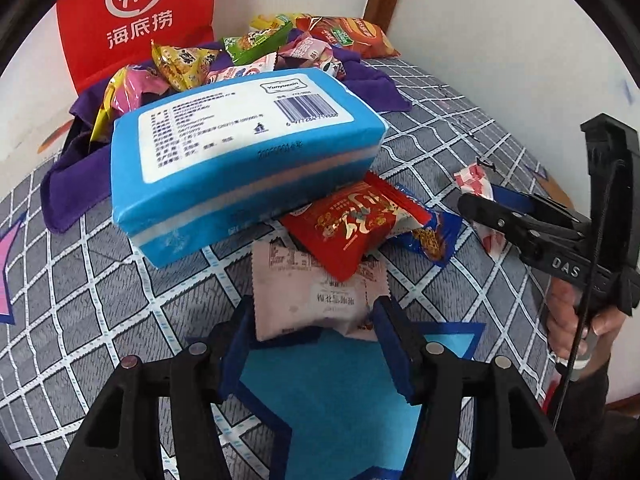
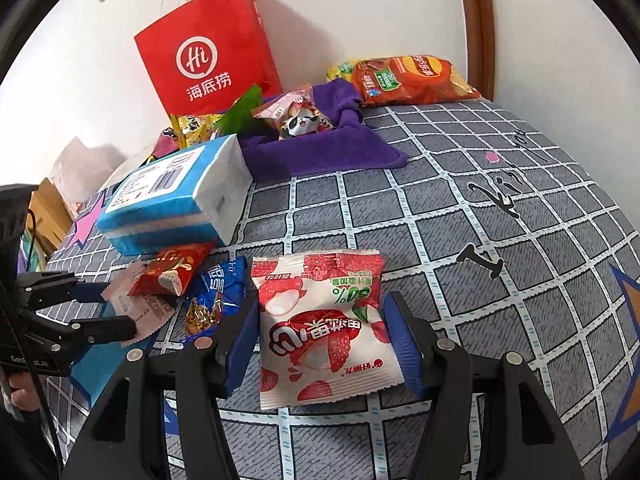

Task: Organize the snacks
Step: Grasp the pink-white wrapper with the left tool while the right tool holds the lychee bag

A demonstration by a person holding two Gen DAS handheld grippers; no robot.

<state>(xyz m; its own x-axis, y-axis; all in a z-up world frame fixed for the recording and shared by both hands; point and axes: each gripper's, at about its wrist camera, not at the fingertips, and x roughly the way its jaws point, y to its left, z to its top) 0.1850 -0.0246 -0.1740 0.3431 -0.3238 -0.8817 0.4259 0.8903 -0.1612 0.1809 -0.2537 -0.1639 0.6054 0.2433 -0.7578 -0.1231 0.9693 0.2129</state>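
Now the left gripper (image 1: 314,322) sits low in the middle of its own view, with a pale pink snack packet (image 1: 316,298) between its two blue pads. Each pad is at an edge of the packet, but I cannot tell if they squeeze it. A red snack packet (image 1: 354,224) lies on top of the pink one's far end, and a blue snack packet (image 1: 434,236) peeks out just to the right. A big blue tissue pack (image 1: 240,164) fills the middle of this view, partly on a purple cloth (image 1: 72,184) that has more snacks piled on it near the top.

In the other view, the right gripper (image 2: 320,344) is low in the middle too. A red and white lychee candy packet (image 2: 322,328) lies flat on the checked grey bedsheet (image 2: 500,240) between its pads. The pads stand at the packet's sides; I cannot tell if they press.

A red paper bag (image 2: 208,48) stands at the upper left by the white wall. An orange chip bag (image 2: 412,80) lies at the upper right.
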